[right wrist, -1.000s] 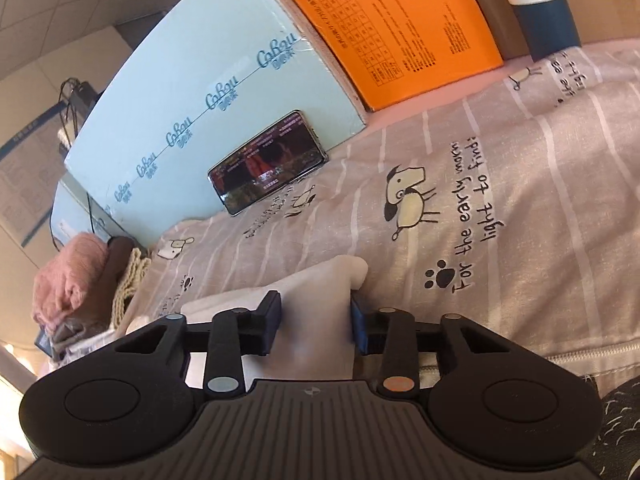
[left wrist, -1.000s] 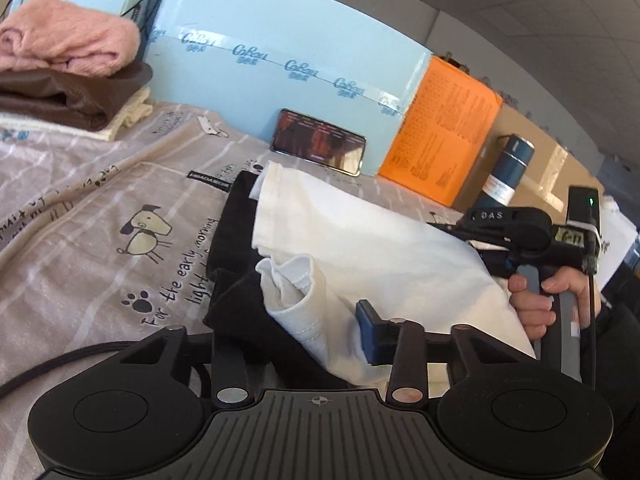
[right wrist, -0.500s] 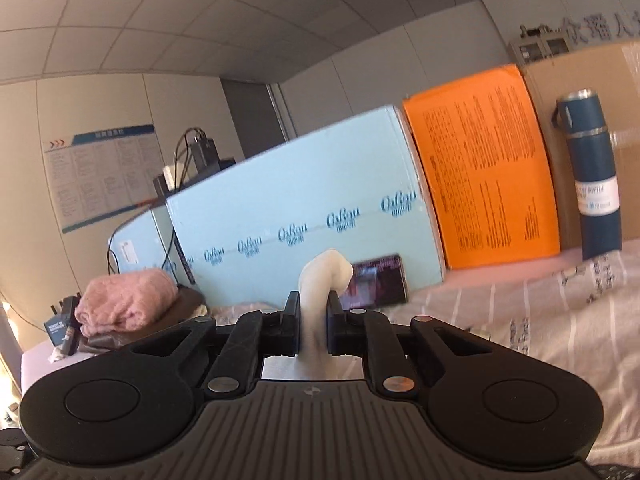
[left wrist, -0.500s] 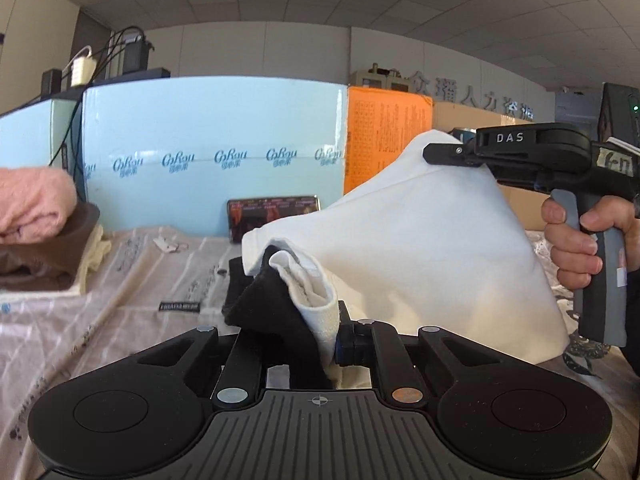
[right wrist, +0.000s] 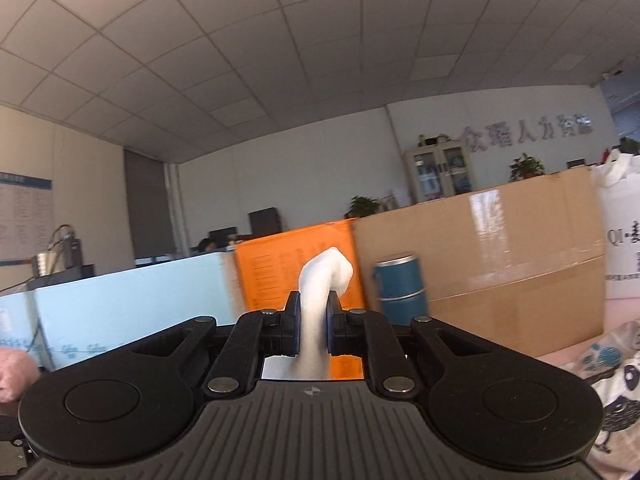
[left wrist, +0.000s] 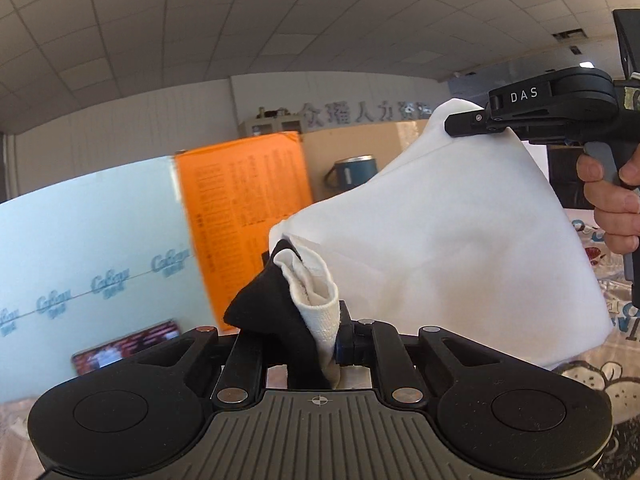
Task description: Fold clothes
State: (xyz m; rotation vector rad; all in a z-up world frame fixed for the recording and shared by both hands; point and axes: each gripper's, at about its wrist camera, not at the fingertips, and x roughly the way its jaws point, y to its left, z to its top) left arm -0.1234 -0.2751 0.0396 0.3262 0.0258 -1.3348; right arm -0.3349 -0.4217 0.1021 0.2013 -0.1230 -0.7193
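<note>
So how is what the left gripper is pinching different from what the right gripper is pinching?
The left gripper pinches bunched white and black cloth; the right gripper pinches only white. The left's bundle is thick; the right's is one thin fold. Both are shut on the same white garment.

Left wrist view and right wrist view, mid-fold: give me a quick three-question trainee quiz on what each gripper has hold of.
1. True or false: the left gripper is shut on both black and white cloth of the garment.
2. Multiple choice: the right gripper pinches (a) the blue flask, (b) a white fold of the garment, (c) nothing.
3. Fill in: in the left wrist view, the garment hangs ___ between the two grippers, off the bedspread.

Key: 1 true. 2 b. 3 spread out.
</note>
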